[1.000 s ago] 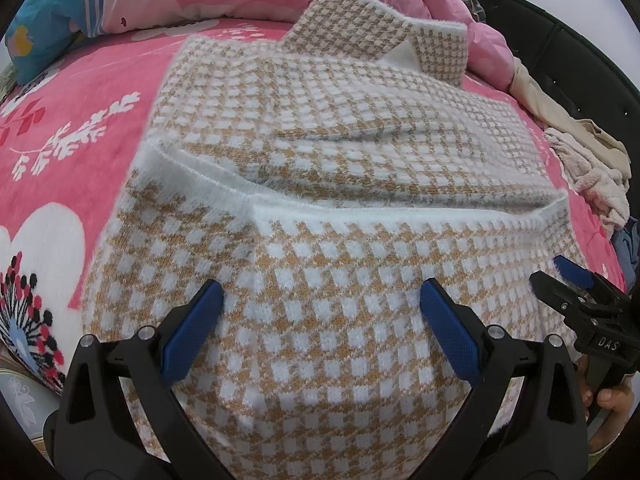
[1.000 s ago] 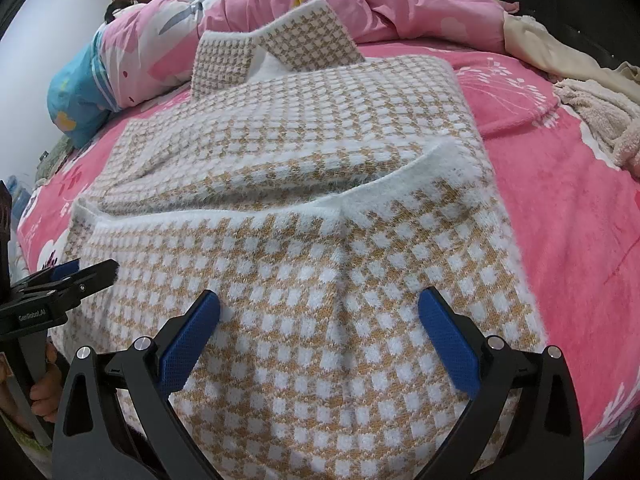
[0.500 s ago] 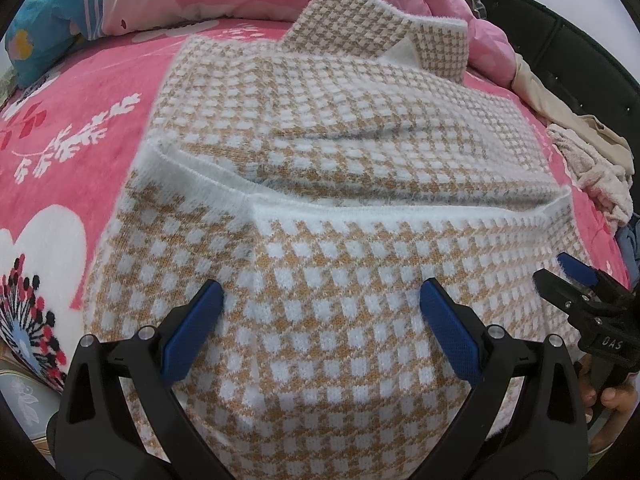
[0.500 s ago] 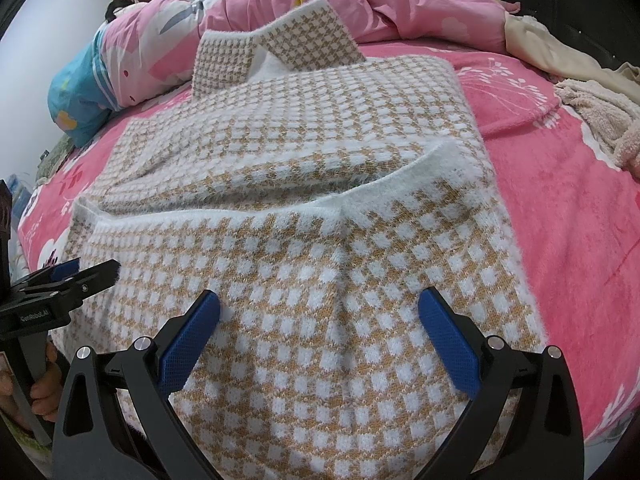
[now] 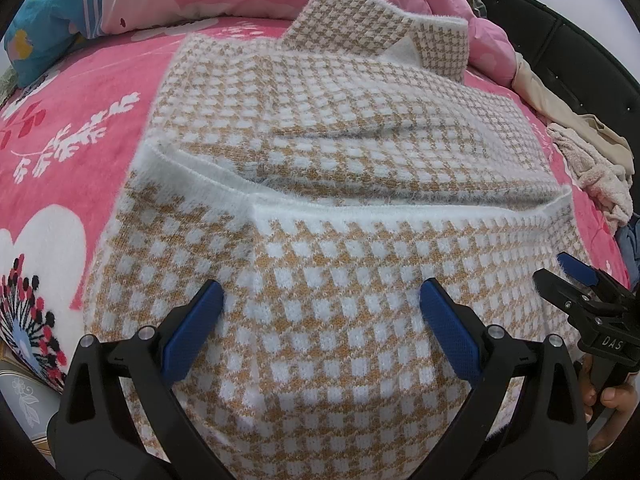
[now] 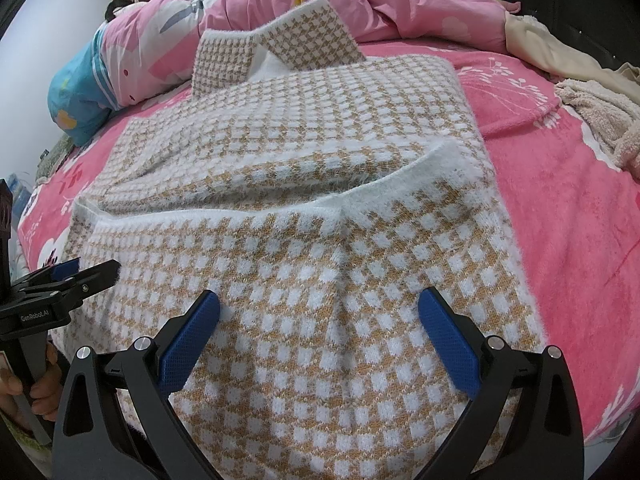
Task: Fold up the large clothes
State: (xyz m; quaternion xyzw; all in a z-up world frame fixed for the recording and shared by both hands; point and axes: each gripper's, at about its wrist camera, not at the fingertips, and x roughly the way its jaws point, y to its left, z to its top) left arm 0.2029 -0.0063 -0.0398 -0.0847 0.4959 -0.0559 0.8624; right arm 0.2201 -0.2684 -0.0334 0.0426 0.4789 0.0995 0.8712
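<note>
Nothing has moved to speak of since a second ago; both grippers hang where they were. Across the pink bedspread [image 5: 80, 128] lies the checked tan-and-white sweater [image 5: 340, 288], its lower part folded up so a fuzzy white hem crosses the middle, collar [image 6: 280, 44] at the far end. Over its near edge, the left gripper [image 5: 320, 328] and right gripper [image 6: 318, 328] are spread wide, released, holding nothing, side by side.

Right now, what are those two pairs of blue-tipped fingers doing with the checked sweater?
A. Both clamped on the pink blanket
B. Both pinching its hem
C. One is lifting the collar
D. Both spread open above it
D: the left gripper and right gripper stand spread wide over the sweater, nothing between them.
</note>
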